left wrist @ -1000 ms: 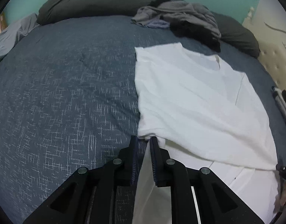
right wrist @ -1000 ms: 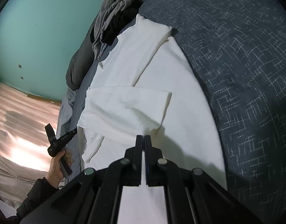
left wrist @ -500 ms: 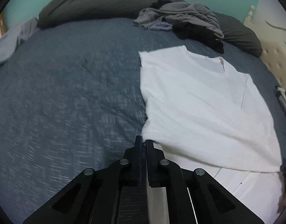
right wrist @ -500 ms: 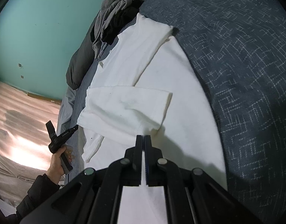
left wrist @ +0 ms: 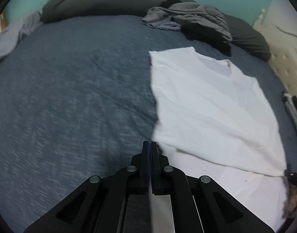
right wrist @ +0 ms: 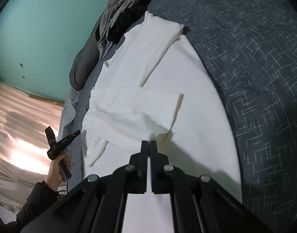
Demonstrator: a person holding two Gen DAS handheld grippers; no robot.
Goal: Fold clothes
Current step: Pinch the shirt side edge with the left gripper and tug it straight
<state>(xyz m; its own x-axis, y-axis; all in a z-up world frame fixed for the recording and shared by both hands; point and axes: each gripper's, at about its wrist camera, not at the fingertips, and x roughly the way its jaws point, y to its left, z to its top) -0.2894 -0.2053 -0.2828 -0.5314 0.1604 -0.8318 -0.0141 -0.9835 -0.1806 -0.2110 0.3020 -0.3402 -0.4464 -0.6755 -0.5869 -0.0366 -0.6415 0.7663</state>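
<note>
White t-shirt (left wrist: 206,104) is laid out flat on the bed (left wrist: 70,97), on the dark blue patterned cover, with both sides already folded in toward the middle. Its long axis runs from the collar, up near the pile of grey clothes (left wrist: 189,21) by the pillows, down to the hem end closest to the person.

Left gripper (left wrist: 150,145) has its jaws fully together, and as far as I can tell there's no cloth between them. The tips sit right at the shirt's left edge near the hem end, over the blue cover just beside the white fabric. From there the shirt stretches away up and to the right.

Right gripper (right wrist: 150,144) is closed too, also with nothing in it, hovering over the lower part of the shirt just short of the folded-in sleeve (right wrist: 132,106). In that view you can see the other hand (right wrist: 57,167) holding its gripper off the left edge of the shirt.

So both ends of the hem are in reach, one gripper per side. My guess is the next fold goes along the long axis, hem up toward the collar, and both jaws need to open before they can pinch anything.
</note>
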